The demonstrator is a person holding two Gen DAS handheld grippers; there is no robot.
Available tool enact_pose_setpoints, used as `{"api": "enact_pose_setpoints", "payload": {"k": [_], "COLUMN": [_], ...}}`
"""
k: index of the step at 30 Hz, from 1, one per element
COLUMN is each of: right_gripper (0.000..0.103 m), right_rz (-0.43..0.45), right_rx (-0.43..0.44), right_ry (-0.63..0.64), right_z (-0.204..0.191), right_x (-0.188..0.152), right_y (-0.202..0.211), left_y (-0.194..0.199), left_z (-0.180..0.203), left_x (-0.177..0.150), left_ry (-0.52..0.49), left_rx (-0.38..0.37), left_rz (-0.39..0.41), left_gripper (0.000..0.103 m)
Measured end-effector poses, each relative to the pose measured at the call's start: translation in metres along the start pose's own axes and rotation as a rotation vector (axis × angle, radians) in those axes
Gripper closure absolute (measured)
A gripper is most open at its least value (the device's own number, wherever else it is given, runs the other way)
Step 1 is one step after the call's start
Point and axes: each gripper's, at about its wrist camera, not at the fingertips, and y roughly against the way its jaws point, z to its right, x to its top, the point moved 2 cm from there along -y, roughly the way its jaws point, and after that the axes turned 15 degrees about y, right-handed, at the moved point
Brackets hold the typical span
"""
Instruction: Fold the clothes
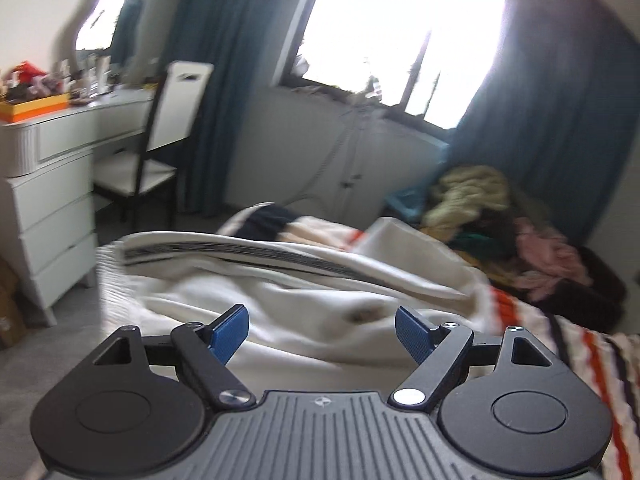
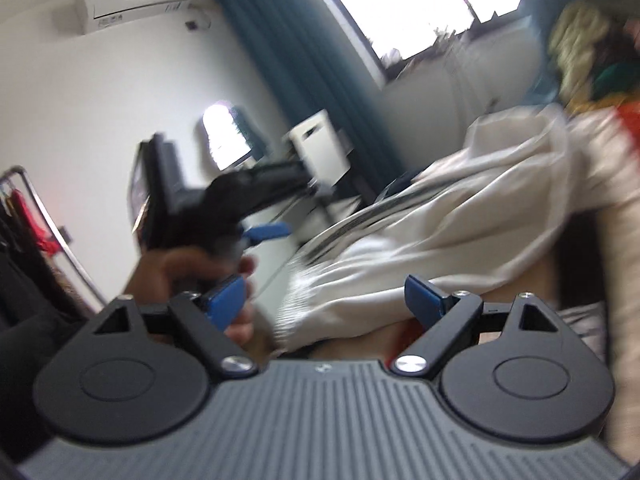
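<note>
A cream garment with a dark striped band (image 1: 288, 280) lies rumpled on the striped bed (image 1: 592, 360). My left gripper (image 1: 322, 330) is open and empty, just above the garment's near part. In the right wrist view the same garment (image 2: 440, 224) lies ahead, blurred. My right gripper (image 2: 324, 300) is open and empty, close over the garment's ribbed edge. The left gripper (image 2: 256, 216) and the hand holding it show at the left of the right wrist view, blurred.
A pile of mixed clothes (image 1: 500, 220) sits on the bed's far right. A white dresser (image 1: 52, 184) and a chair (image 1: 160, 140) stand at the left. Blue curtains (image 1: 224, 60) flank a bright window. A clothes rack (image 2: 32, 216) stands at left.
</note>
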Motion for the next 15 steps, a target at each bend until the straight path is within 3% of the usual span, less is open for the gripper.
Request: {"api": "enact_pose_setpoints", "payload": {"k": [4,6,10,15], "right_gripper": [0.014,0.014,0.014,0.014], "right_rz": [0.047,0.068,0.098,0.068], "right_rx": [-0.197,-0.274,-0.398,-0.462], "right_ry": [0.095,0.134,0.182,0.117], "right_z": [0.043,0.061,0.097,0.130], "right_x": [-0.001,-0.009,-0.033,-0.062], "right_y": [0.060,0.074,0.087,0.081], "left_y": [0.030,0.039,0.044,0.024], "left_z": [0.042,0.057,0.073,0.073], "left_x": [-0.069,-0.102,-0.160,-0.200], "left_ry": [-0.037,-0.057,-0.163,-0.273], "left_rx": [-0.119,-0.135,-0.138,-0.104], "left_rz": [-0.003,0.005,0.017,-0.047], "left_gripper": [0.016,0.016,0.016,0.016]}}
